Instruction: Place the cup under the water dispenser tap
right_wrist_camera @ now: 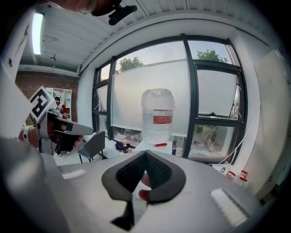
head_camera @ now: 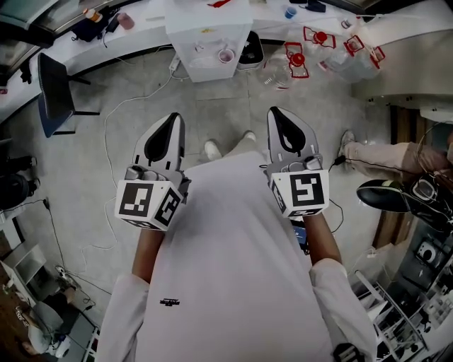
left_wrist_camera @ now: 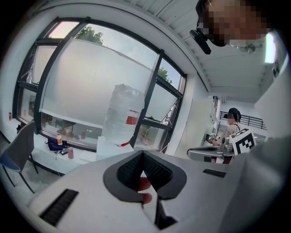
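Note:
From the head view the white water dispenser (head_camera: pixel 209 32) stands ahead on the floor. A small pink cup (head_camera: pixel 226 55) sits at its front. Its big clear bottle with a red label shows in the left gripper view (left_wrist_camera: pixel 122 113) and the right gripper view (right_wrist_camera: pixel 157 113). Both grippers are held side by side in front of the person's chest, well short of the dispenser. The left gripper (head_camera: pixel 173 117) (left_wrist_camera: pixel 143 153) has its jaw tips together and holds nothing. The right gripper (head_camera: pixel 277 112) (right_wrist_camera: pixel 146 153) is also shut and empty. Bits of red show behind the closed pads; I cannot tell what they are.
A blue-grey chair (head_camera: pixel 55 95) stands at the left and a white cable (head_camera: pixel 110 141) trails over the floor. Clear bottles with red handles (head_camera: pixel 311 49) lie right of the dispenser. Another person's leg (head_camera: pixel 375 155) is at the right. A second pink cup (head_camera: pixel 126 20) sits on the counter.

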The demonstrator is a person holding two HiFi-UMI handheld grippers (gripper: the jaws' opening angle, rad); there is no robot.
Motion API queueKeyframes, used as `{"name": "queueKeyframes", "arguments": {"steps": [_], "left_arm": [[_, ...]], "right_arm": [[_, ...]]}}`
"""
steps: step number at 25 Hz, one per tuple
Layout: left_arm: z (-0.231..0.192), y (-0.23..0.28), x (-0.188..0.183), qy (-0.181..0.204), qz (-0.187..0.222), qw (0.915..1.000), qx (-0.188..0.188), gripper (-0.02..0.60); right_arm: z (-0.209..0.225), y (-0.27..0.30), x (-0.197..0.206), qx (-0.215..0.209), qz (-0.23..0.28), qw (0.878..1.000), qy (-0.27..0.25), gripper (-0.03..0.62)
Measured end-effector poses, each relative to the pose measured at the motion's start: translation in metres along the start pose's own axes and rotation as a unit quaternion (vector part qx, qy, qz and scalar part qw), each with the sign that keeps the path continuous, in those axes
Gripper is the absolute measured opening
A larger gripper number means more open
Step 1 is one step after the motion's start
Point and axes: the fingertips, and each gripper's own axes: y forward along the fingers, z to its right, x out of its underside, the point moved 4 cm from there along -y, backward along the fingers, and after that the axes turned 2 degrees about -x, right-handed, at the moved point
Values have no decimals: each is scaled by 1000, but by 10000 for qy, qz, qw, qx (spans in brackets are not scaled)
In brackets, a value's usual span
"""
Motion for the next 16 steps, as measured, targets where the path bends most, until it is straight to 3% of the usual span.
{"name": "queueKeyframes", "arguments": {"steps": [16], "left_arm": [[5,16,-1,-54,-88,9998,141,2]], "right_arm": [[0,6,7,-94,-125,9998,-78,9]]}}
